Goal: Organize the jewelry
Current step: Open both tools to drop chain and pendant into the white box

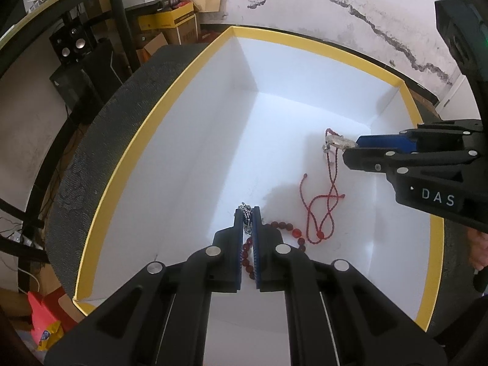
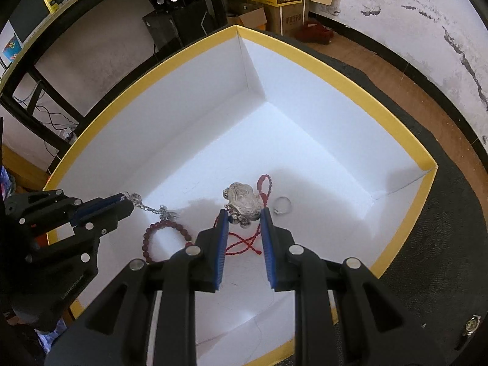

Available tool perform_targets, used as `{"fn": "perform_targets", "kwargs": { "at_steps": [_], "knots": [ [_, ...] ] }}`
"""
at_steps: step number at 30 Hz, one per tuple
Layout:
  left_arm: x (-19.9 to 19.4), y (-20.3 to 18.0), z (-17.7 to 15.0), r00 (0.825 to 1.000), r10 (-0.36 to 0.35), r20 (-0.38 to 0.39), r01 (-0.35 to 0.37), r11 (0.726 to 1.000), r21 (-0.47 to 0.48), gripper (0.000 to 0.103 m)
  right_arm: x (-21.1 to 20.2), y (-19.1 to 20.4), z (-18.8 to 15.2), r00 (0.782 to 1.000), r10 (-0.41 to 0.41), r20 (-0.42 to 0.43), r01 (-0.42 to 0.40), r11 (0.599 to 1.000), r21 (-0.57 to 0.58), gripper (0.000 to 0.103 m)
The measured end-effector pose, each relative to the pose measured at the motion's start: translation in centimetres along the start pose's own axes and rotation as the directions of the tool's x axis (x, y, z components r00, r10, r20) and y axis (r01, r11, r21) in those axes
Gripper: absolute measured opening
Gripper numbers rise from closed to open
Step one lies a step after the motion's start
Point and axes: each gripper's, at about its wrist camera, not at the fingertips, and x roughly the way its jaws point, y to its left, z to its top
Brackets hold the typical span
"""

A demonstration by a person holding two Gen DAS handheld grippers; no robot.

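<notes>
A white box with a yellow rim (image 1: pixel 146 140) (image 2: pixel 350 82) holds the jewelry. My left gripper (image 1: pixel 247 213) (image 2: pixel 123 199) is shut on a silver chain (image 1: pixel 246 213) (image 2: pixel 149 209) just above the box floor. The chain links to a red bead bracelet (image 1: pixel 286 228) (image 2: pixel 152 231) lying on the floor. My right gripper (image 2: pixel 244 216) (image 1: pixel 350 148) is shut on a silver lock pendant (image 2: pixel 244 201) (image 1: pixel 337 141). Its red cord (image 1: pixel 323 210) (image 2: pixel 244 242) trails onto the box floor. A silver ring (image 2: pixel 282 205) lies right of the pendant.
The box sits on a dark mat (image 1: pixel 100 140) (image 2: pixel 442 213) on a wooden table. Cardboard boxes (image 1: pixel 180 21), speakers (image 1: pixel 71 42) and a cracked white wall (image 1: pixel 350 9) lie beyond. A small metal item (image 2: pixel 472 323) lies on the mat at the right.
</notes>
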Motion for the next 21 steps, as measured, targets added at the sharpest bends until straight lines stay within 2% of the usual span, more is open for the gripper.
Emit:
{"fn": "perform_targets", "kwargs": {
  "at_steps": [8,9,10,11,12,13,14,15,16,21],
  "knots": [
    [0.0,-0.1,0.1,1.0,0.004,-0.002,-0.004,1.0,-0.005,0.005,-0.4,0.1,-0.2,1.0,-0.023,0.019,0.023,1.0,0.0,0.023],
    [0.1,-0.1,0.1,1.0,0.004,-0.008,-0.004,1.0,-0.007,0.006,-0.6,0.0,-0.3,1.0,-0.015,0.017,0.015,1.0,0.007,0.03],
    [0.1,-0.1,0.1,1.0,0.011,-0.014,-0.011,1.0,-0.008,0.006,-0.9,-0.1,-0.2,1.0,-0.011,0.024,0.01,1.0,0.018,0.061],
    [0.1,-0.2,0.1,1.0,0.015,-0.017,-0.016,1.0,-0.01,0.007,-1.8,-0.3,-0.3,0.998,-0.01,0.061,0.008,1.0,0.03,0.082],
    [0.0,-0.3,0.1,1.0,0.016,-0.02,-0.017,1.0,-0.01,0.021,-2.5,-0.4,-0.5,0.996,-0.017,0.086,0.014,0.999,0.032,0.083],
    [-0.2,-0.4,0.1,1.0,0.023,-0.021,-0.023,1.0,-0.009,0.06,-3.3,-0.6,-0.5,0.994,-0.025,0.104,0.021,0.999,0.033,0.083],
    [-0.5,-0.5,0.1,0.999,0.033,-0.013,-0.033,0.999,-0.012,0.083,-4.2,-0.9,-0.6,0.992,-0.019,0.123,0.014,0.999,0.04,0.083],
    [-0.9,-0.6,0.1,0.999,0.039,0.005,-0.039,0.999,-0.018,0.096,-4.8,-1.2,-0.6,0.991,-0.017,0.136,0.011,0.999,0.047,0.083],
    [-1.6,-0.7,0.1,0.998,0.045,0.031,-0.045,0.999,-0.018,0.096,-5.7,-1.5,-0.8,0.988,-0.021,0.154,0.013,0.999,0.051,0.084],
    [-3.5,-1.7,-0.1,0.998,0.041,0.039,-0.041,0.999,-0.002,0.096,-10.0,-3.3,-3.0,0.974,-0.033,0.223,0.014,0.996,0.084,0.087]
  ]
}}
